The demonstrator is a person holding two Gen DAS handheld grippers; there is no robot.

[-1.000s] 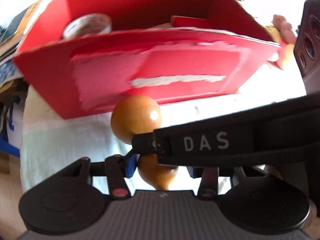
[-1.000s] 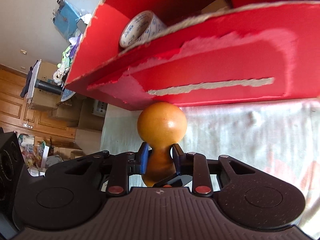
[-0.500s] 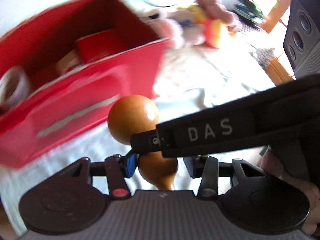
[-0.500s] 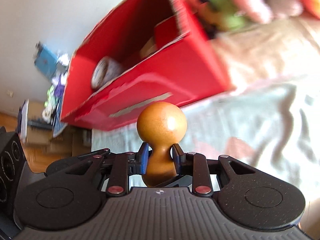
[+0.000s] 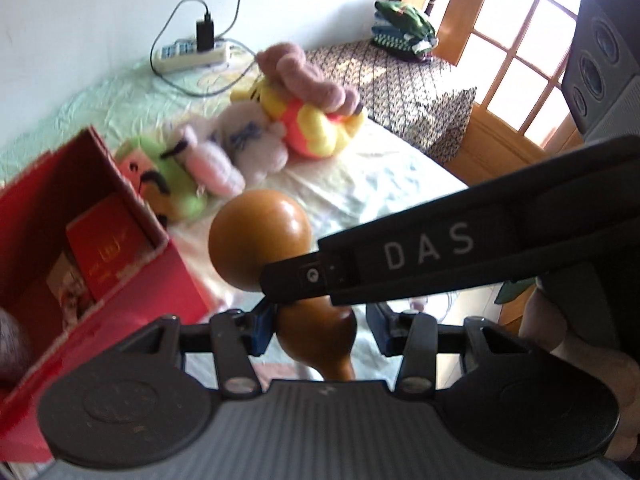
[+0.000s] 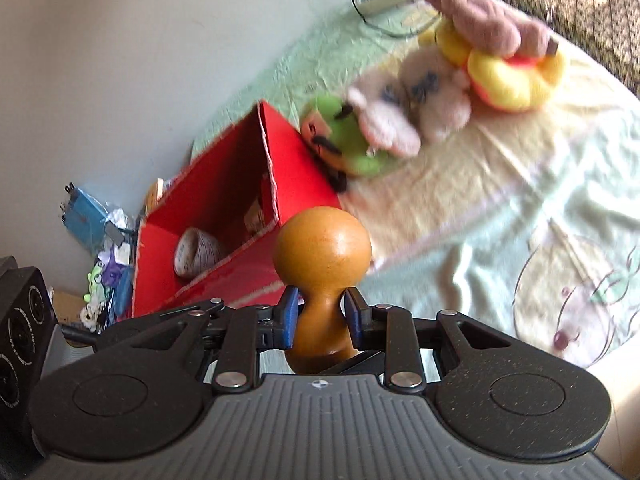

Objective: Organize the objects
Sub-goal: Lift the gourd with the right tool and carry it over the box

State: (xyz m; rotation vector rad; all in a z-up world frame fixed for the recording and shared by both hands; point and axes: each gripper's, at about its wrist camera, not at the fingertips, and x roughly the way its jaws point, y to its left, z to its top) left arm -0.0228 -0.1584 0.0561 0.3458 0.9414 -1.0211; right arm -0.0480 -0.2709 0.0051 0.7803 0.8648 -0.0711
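Observation:
My right gripper [image 6: 320,322] is shut on the narrow waist of a smooth brown gourd [image 6: 322,254], held above the bed. The same gourd [image 5: 260,248] shows in the left wrist view, between the fingers of my left gripper [image 5: 320,326], whose blue pads stand apart around it with a gap on the right side. The right gripper's black arm marked DAS [image 5: 440,252] crosses that view. A red cardboard box [image 6: 224,208] lies open at the left, holding a tape roll [image 6: 198,252] and a red booklet [image 5: 106,248].
Several plush toys [image 6: 440,92] lie in a row on the pale bedsheet [image 6: 520,208] past the box. A power strip with cables [image 5: 192,54] lies by the wall. A patterned bench [image 5: 408,88] and a black speaker [image 5: 604,56] stand at the right.
Both grippers have risen and swung right with the gourd. The red box, close in front before, now lies lower and to the left, and the plush toys have come into view.

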